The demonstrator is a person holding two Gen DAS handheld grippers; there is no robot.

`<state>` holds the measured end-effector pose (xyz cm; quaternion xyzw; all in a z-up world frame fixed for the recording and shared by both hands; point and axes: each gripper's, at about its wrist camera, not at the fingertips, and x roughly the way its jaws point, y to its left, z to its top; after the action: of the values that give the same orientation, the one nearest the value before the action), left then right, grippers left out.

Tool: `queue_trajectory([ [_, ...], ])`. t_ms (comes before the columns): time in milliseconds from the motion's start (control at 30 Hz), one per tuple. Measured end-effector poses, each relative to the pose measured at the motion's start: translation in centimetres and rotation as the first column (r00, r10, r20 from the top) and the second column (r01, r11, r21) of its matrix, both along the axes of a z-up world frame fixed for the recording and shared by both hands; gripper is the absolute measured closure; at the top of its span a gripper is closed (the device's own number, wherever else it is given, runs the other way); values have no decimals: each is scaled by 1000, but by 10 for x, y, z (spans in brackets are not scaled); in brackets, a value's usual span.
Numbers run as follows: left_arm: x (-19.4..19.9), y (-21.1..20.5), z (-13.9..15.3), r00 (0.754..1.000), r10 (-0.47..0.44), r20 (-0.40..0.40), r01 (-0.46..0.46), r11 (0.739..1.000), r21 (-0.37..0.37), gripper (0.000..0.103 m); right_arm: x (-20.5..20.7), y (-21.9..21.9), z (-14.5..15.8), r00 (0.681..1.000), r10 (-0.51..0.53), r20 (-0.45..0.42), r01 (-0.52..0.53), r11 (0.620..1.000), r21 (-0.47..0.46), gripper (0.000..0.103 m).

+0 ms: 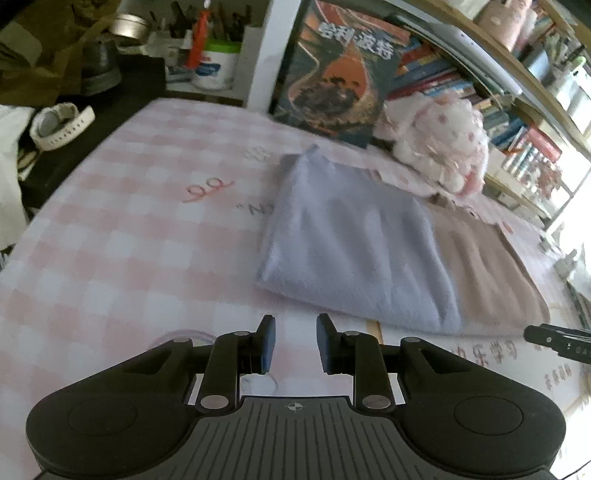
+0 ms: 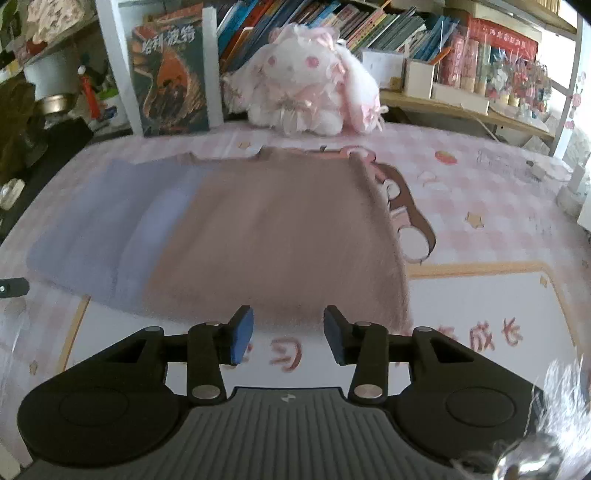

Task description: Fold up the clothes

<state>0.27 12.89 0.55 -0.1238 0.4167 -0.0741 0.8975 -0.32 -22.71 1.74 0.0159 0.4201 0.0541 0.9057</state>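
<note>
On the pink checked counter (image 2: 480, 206) in front of you lies the garment, folded flat: a lavender part (image 2: 96, 229) on your left and a tan part (image 2: 280, 229) on your right, the two overlapping along a slanted seam. Near edge of the tan part sits just beyond your right hand-held gripper (image 2: 288, 334), apart from it. Pads (image 2: 242, 334) stand well apart, nothing between them. Your left hand-held gripper (image 1: 295, 341) is likewise spread, empty, short of the lavender part's (image 1: 351, 236) near edge, over bare cloth.

Left of the garment, the counter (image 1: 110, 221) is a wide free stretch out to its left edge, where a white watch (image 1: 59, 125) lies on a dark surface. Right of the tan edge, open checked cloth and a printed panel (image 2: 480, 314) reach toward the far right side.

Far edge: a plush rabbit (image 2: 310, 92) and an upright book (image 2: 170, 74) stand close behind the garment, with bookshelves (image 2: 369, 26) beyond.
</note>
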Motion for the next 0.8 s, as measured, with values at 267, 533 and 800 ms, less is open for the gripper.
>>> queue_trajectory([
  [267, -9, -20, -11, 998, -38, -56, 33, 996, -82, 78, -21, 5, -6, 999, 16, -30, -16, 1000, -13, 59],
  [533, -14, -49, -9, 998, 18, -62, -24, 995, -95, 78, -9, -12, -4, 997, 71, -28, -71, 997, -13, 58],
  [800, -13, -87, -4, 991, 104, -85, -113, 986, -119, 78, 6, -52, 4, 988, 152, -9, -152, 988, -1, 54],
])
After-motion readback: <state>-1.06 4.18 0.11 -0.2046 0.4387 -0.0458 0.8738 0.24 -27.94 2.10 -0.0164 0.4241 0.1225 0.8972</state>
